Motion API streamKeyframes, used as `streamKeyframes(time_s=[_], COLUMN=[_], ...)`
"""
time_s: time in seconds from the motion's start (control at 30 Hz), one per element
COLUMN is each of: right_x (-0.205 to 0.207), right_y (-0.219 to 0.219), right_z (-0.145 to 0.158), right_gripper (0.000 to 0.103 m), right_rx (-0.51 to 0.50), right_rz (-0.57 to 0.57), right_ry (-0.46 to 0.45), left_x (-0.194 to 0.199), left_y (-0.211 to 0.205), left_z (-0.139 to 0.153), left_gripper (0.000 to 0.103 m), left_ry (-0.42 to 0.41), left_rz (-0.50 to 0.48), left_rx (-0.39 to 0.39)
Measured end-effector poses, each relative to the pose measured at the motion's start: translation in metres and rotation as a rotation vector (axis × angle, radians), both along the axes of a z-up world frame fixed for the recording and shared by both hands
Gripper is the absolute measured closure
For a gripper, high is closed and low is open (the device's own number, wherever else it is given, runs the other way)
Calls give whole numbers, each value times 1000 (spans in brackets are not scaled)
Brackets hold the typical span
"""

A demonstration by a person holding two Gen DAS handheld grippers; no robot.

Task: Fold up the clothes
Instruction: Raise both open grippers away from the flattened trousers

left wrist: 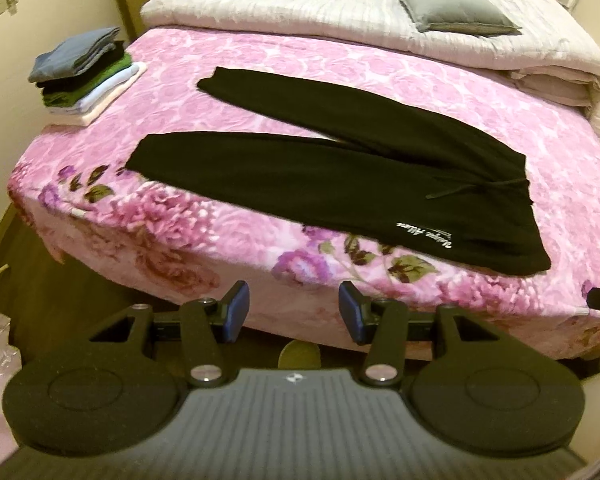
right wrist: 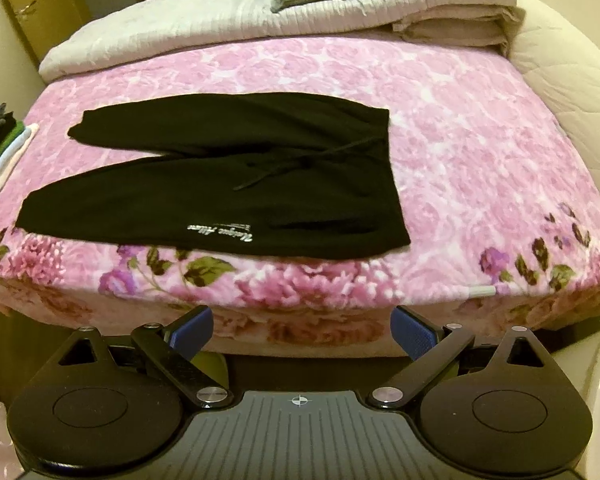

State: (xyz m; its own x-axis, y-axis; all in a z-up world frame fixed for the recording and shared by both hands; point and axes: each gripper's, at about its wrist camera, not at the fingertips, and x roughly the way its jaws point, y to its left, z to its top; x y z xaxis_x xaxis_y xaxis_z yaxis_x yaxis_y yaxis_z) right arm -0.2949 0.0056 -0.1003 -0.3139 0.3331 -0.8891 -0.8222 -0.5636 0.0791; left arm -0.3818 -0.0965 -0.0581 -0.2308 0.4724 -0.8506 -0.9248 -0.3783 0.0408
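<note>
From your left wrist view, the left gripper (left wrist: 294, 312) hangs off the near edge of the bed, its blue pads spread with nothing between them. The black trousers (left wrist: 340, 184) lie flat on the pink floral blanket (left wrist: 228, 92) — legs splayed toward the left, waistband and drawstring to the right, white lettering near the front hem. A stack of folded clothes (left wrist: 84, 74) sits at the far left corner; a grey pillow (left wrist: 456, 10) rests on the pale quilt beyond.

From your right wrist view, the right gripper (right wrist: 302, 330) is spread wide and empty — also short of the bed's edge. The trousers (right wrist: 220, 184) lie ahead, slightly left of centre.
</note>
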Motion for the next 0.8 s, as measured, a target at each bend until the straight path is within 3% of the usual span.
streamKeyframes(time_s=[0.4,0.8], right_x=[-31,-94], right_y=[12,46], right_z=[-5,-17], right_gripper=[5,5], right_rx=[-12,-47], right_rz=[49,48], right_ry=[16,-6], left_x=[-29,-71], left_y=[17,86], left_z=[1,-12], left_gripper=[58,58], left_ry=[24,19], left_rz=[51,31], left_rx=[-13,-45])
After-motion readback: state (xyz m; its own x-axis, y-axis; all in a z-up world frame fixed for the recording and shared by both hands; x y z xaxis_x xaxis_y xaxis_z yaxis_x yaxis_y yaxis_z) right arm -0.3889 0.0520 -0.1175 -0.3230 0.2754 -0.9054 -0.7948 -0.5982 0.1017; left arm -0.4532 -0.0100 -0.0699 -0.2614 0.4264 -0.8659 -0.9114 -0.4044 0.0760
